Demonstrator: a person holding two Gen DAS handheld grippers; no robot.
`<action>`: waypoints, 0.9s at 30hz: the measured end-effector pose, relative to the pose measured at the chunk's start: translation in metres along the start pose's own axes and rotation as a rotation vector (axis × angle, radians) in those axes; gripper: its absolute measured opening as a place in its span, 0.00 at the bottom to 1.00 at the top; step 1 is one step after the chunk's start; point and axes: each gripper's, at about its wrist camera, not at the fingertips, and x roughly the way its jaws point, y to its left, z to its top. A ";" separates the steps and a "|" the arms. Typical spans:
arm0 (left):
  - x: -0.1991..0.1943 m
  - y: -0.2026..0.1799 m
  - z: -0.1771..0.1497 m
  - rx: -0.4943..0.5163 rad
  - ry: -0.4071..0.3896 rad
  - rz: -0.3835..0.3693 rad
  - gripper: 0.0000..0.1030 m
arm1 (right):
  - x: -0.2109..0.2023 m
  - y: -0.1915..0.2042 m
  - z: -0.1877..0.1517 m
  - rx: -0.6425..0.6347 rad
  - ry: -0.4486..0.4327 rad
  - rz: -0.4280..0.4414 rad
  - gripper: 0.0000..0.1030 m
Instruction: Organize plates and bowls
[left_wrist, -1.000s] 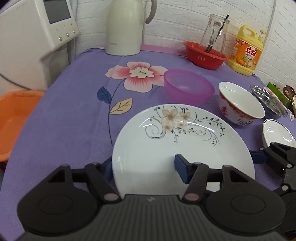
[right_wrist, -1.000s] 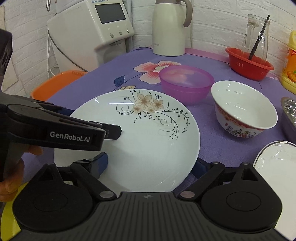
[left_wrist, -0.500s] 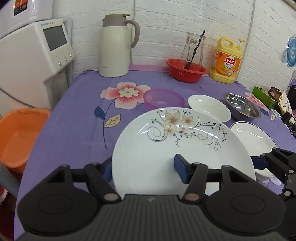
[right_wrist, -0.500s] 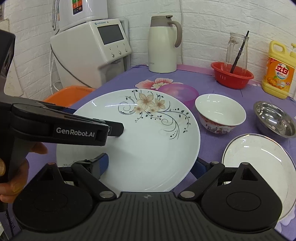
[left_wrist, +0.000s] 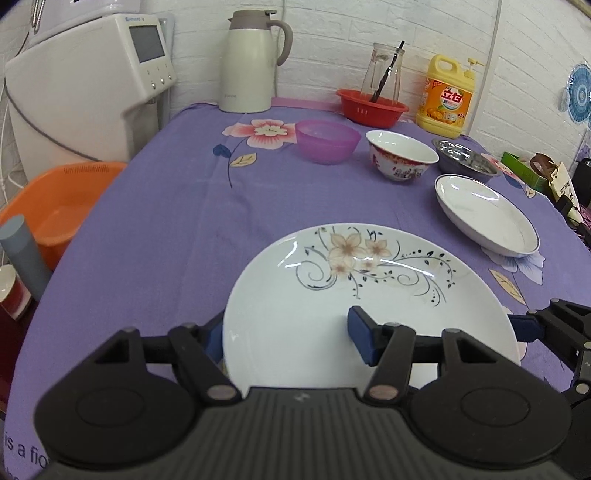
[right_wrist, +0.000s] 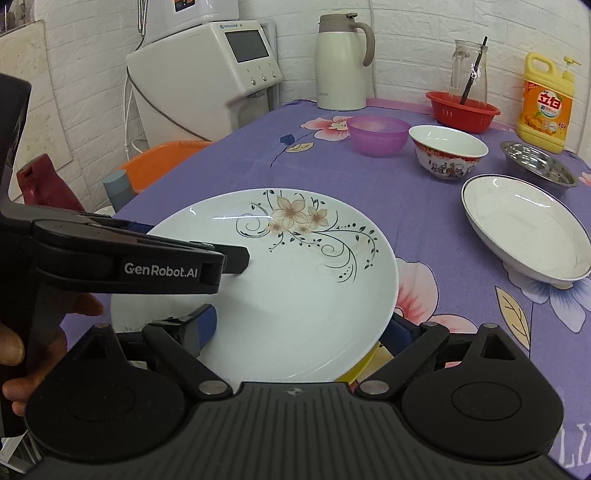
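A large white plate with a flower pattern (left_wrist: 369, 291) (right_wrist: 295, 280) is held above the near part of the purple tablecloth. My left gripper (left_wrist: 286, 332) is shut on its left rim, one finger under the plate and one on top. My right gripper (right_wrist: 301, 328) is shut on the right rim in the same way. A purple bowl (left_wrist: 328, 140), a red-patterned white bowl (left_wrist: 402, 155), a steel bowl (left_wrist: 465, 160) and a plain white plate (left_wrist: 487, 214) stand farther back on the right.
At the back stand a cream thermos jug (left_wrist: 251, 62), a red basket (left_wrist: 371, 107) with a glass jar, and a yellow detergent bottle (left_wrist: 447, 99). A white dispenser (left_wrist: 92, 81) and an orange basin (left_wrist: 55, 206) are off the table's left side.
Both grippers have carried the flowered plate back from beside the purple bowl toward the table's near edge. The bowls now lie farther off. Both grips are unchanged.
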 end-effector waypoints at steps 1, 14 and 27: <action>0.001 0.002 -0.002 -0.009 0.003 -0.009 0.57 | 0.000 0.001 -0.001 -0.005 -0.006 -0.006 1.00; -0.019 0.004 0.000 -0.019 -0.099 0.000 0.85 | -0.017 -0.020 -0.007 0.036 -0.109 -0.062 1.00; 0.012 -0.039 0.053 -0.043 -0.072 -0.118 0.96 | -0.038 -0.136 0.013 0.227 -0.220 -0.248 1.00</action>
